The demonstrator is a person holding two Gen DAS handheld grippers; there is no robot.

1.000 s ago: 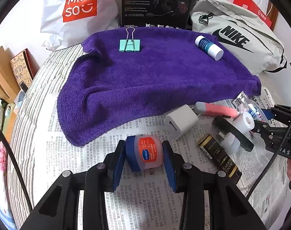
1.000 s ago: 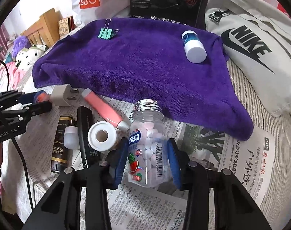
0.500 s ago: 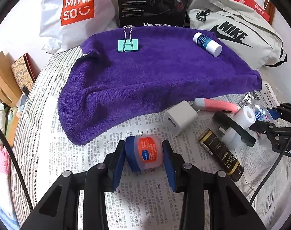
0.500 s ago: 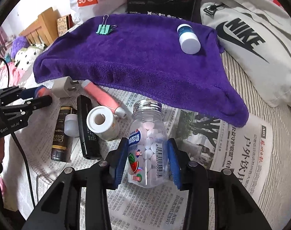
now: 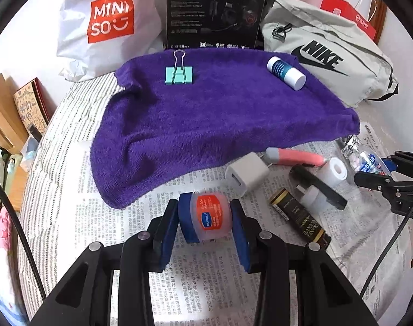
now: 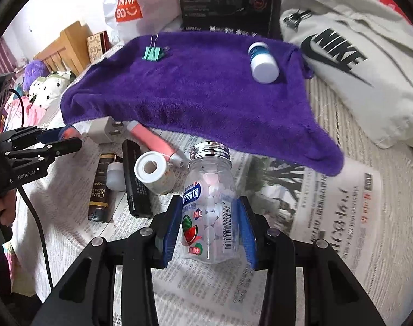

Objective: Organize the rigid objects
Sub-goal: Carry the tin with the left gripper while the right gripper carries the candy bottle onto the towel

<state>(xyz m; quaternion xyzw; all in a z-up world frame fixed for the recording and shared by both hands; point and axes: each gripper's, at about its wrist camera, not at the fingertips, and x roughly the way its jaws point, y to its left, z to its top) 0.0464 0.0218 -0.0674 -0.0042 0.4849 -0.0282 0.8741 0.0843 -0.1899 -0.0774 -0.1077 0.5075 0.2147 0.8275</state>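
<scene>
My left gripper (image 5: 205, 218) is shut on a small jelly jar (image 5: 206, 217) with a blue lid and red label, held above the newspaper. My right gripper (image 6: 209, 226) is shut on a clear candy bottle (image 6: 210, 203) with a silver cap and white tablets. A purple towel (image 5: 220, 114) lies ahead; it also shows in the right wrist view (image 6: 195, 89). On it lie a teal binder clip (image 5: 178, 74) and a white-capped blue tube (image 5: 285, 72). The right gripper shows in the left wrist view (image 5: 380, 172), and the left in the right wrist view (image 6: 57, 141).
On the newspaper (image 5: 206, 285) lie a white charger (image 5: 246, 173), a pink pen (image 5: 293, 157), a white tape roll (image 5: 335, 169), a black stick (image 5: 318, 187), a small white bottle (image 5: 311, 194) and a dark box (image 5: 299, 214). A Miniso bag (image 5: 108, 21), black box (image 5: 214, 11) and Nike bag (image 5: 323, 54) stand behind.
Both grippers have lifted and pulled back a little with their objects; the towel and loose items look farther away. The candy bottle is now clear of the tape roll.
</scene>
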